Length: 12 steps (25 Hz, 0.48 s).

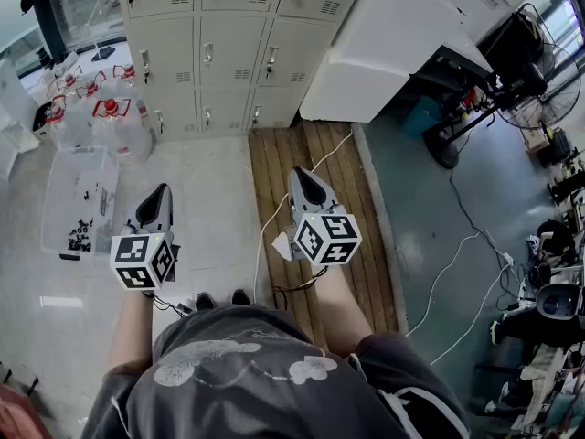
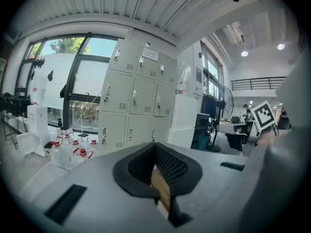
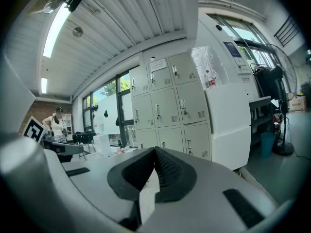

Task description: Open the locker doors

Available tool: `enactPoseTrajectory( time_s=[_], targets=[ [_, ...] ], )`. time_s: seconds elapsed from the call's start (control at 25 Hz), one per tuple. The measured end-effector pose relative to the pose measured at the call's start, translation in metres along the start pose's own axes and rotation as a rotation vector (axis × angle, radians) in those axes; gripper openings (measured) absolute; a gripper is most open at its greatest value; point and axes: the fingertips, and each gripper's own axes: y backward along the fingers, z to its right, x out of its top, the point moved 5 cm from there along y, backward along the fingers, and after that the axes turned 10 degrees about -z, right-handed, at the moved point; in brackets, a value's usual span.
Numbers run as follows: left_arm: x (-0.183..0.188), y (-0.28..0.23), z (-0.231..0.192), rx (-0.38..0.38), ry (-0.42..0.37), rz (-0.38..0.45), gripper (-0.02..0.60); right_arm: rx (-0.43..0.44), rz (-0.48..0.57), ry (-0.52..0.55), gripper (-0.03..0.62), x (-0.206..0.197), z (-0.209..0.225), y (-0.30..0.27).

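The person stands on the floor facing a bank of pale grey lockers (image 1: 210,53) and holds both tools low in front of the body, well apart from the doors. The left hand-held gripper (image 1: 161,195) has its dark padded jaws pressed together to a point, with nothing between them; its own view shows the closed tips (image 2: 156,148) aimed toward the lockers (image 2: 136,101). The right hand-held gripper (image 1: 302,179) is likewise pressed together and pinches nothing, its closed tips (image 3: 154,153) pointing at the same lockers (image 3: 170,110). Every locker door in sight is closed, each with its small handle and vent slots facing out. The right hand-held gripper hangs over a wooden slatted board (image 1: 274,167) that lies on the floor and runs up to the foot of the lockers, and a white cable (image 1: 267,222) trails across it. To the left of the left hand-held gripper a clear plastic bin (image 1: 87,186) sits on the floor with small dark pieces in one corner, and beyond it, near the lockers' left end, stand clear bottles (image 1: 111,108) with red caps. A big white block (image 1: 384,44) stands against the lockers' right side
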Motion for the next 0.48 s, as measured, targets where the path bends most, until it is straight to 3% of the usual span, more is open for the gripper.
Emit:
enactPoseTrajectory(
  time_s=[0.24,0.48],
  targets=[
    [0.0059,0.0083,0.007,-0.022,0.046,0.014,0.007,0.012,0.009,0.011,0.029,0.0035,-0.0047,0.0045],
    [0.003,0.0096,0.0101,-0.011,0.028,0.007,0.008,0.03,0.007,0.007,0.029,-0.0005,-0.0107,0.0056]
  ],
)
